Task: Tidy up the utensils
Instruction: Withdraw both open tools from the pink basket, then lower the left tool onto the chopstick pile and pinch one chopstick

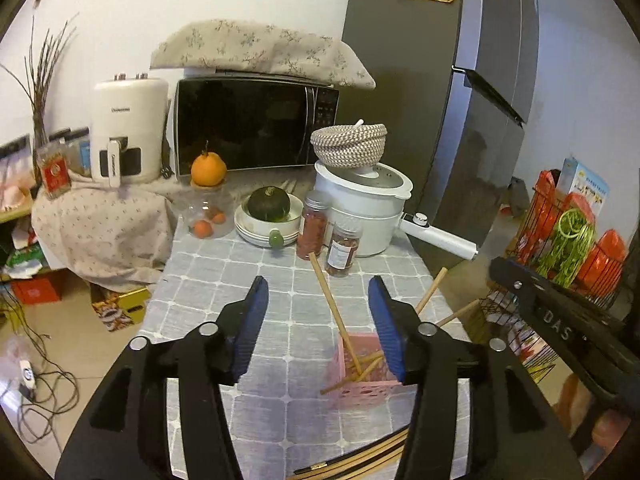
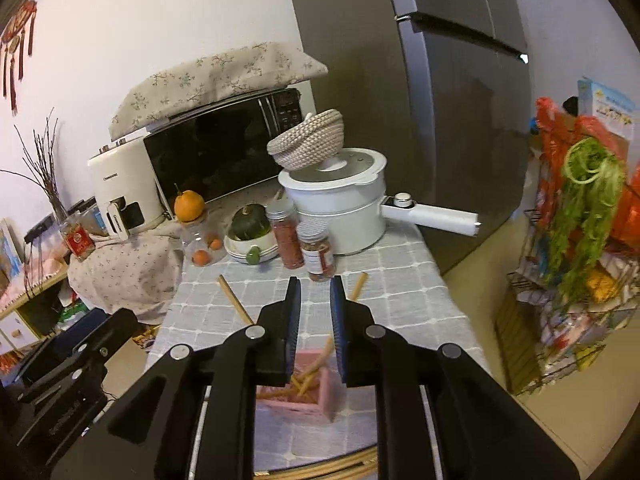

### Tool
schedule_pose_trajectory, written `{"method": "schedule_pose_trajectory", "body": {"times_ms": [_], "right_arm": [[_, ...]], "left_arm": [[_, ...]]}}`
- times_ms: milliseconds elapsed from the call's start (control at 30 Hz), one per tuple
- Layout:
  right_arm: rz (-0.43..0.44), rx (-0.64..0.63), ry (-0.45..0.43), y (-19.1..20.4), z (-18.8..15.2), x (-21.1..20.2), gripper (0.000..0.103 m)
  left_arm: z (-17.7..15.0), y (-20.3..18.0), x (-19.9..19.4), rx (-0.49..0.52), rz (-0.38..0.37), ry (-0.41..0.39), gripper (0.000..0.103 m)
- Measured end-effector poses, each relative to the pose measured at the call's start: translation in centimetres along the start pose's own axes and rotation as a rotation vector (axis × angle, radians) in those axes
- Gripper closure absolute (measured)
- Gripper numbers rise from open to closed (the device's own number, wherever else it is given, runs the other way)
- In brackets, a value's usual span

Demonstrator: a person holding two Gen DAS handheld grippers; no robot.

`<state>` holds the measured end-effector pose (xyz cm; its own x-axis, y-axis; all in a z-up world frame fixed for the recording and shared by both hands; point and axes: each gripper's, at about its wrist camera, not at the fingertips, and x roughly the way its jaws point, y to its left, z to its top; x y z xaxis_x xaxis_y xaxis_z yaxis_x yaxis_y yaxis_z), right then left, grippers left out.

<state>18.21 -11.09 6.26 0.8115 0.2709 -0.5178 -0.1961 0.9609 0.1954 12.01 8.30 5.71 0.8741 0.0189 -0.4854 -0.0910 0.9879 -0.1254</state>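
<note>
A pink perforated holder (image 1: 362, 386) stands on the grey checked tablecloth and holds several wooden chopsticks (image 1: 331, 306) that lean outward. My left gripper (image 1: 318, 300) is open and empty, its blue pads astride the holder from above. My right gripper (image 2: 316, 300) hovers over the same pink holder (image 2: 298, 398), its jaws a narrow gap apart with nothing between them. Wooden chopsticks (image 2: 234, 300) stick out on either side of it. More dark and wooden chopsticks (image 1: 360, 460) lie at the table's near edge.
Two spice jars (image 1: 342, 248), a white electric pot (image 1: 360, 208) with a woven basket on top, stacked plates with a green squash (image 1: 268, 204), a glass jar topped by an orange (image 1: 208, 170), a microwave and an air fryer stand behind. A fridge and a wire rack (image 1: 568, 240) are at right.
</note>
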Motion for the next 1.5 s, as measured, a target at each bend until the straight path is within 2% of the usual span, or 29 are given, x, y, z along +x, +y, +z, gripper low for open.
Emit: {"method": "schedule_pose_trajectory", "body": {"times_ms": [100, 200, 367, 433, 533, 567, 633, 700, 867, 1067, 1167, 1233, 1300, 1400, 1500], "right_arm": [[-0.027, -0.008, -0.017, -0.3, -0.9, -1.2, 0.071], [-0.055, -0.019, -0.029, -0.4, -2.0, -2.2, 0.067], [-0.098, -0.031, -0.032, -0.9, -3.9, -3.3, 0.053], [-0.113, -0.025, -0.032, -1.2, -4.7, -3.7, 0.042], [-0.14, -0.004, -0.032, -1.8, -5.7, -4.3, 0.03], [-0.151, 0.007, -0.029, -2.1, -6.0, -4.5, 0.027], [-0.167, 0.035, -0.021, -2.9, -6.7, -4.7, 0.013], [-0.168, 0.063, -0.006, -3.7, -7.5, -4.9, 0.006], [-0.2, 0.116, 0.083, -6.2, -9.7, -4.8, 0.006], [-0.222, 0.194, 0.146, -9.4, -12.7, -5.5, 0.006], [-0.236, 0.238, 0.179, -11.2, -14.2, -6.2, 0.006], [-0.25, 0.279, 0.203, -12.8, -15.4, -6.6, 0.006], [-0.263, 0.345, 0.24, -14.7, -16.7, -7.0, 0.006], [-0.265, 0.483, 0.304, -17.6, -18.4, -7.1, 0.006], [-0.259, 0.594, 0.322, -19.7, -19.1, -7.3, 0.006]], "left_arm": [[-0.5, -0.5, -0.5, 0.016, 0.012, -0.006, 0.042], [-1.2, -0.9, -0.8, 0.026, 0.021, 0.001, 0.036], [-2.3, -1.0, -1.4, 0.025, 0.037, 0.006, 0.03], [-2.8, -1.1, -1.7, 0.023, 0.04, 0.006, 0.026], [-3.6, -1.5, -2.2, 0.039, 0.043, 0.011, 0.023], [-3.8, -1.7, -2.3, 0.044, 0.043, 0.012, 0.021], [-4.5, -2.0, -2.6, 0.055, 0.045, 0.019, 0.013], [-5.2, -2.3, -2.6, 0.063, 0.047, 0.026, 0.009], [-6.6, -2.9, -2.3, 0.088, 0.052, 0.067, 0.007], [-8.2, -4.0, -1.1, 0.148, 0.041, 0.135, 0.007], [-9.2, -5.0, 0.4, 0.188, -0.032, 0.233, 0.007], [-10.3, -6.1, 2.0, 0.239, -0.089, 0.333, 0.007], [-11.5, -7.4, 3.6, 0.303, -0.131, 0.418, 0.007], [-12.8, -8.9, 5.2, 0.354, -0.184, 0.493, 0.007], [-13.9, -10.9, 7.2, 0.388, -0.262, 0.6, 0.007]]}}
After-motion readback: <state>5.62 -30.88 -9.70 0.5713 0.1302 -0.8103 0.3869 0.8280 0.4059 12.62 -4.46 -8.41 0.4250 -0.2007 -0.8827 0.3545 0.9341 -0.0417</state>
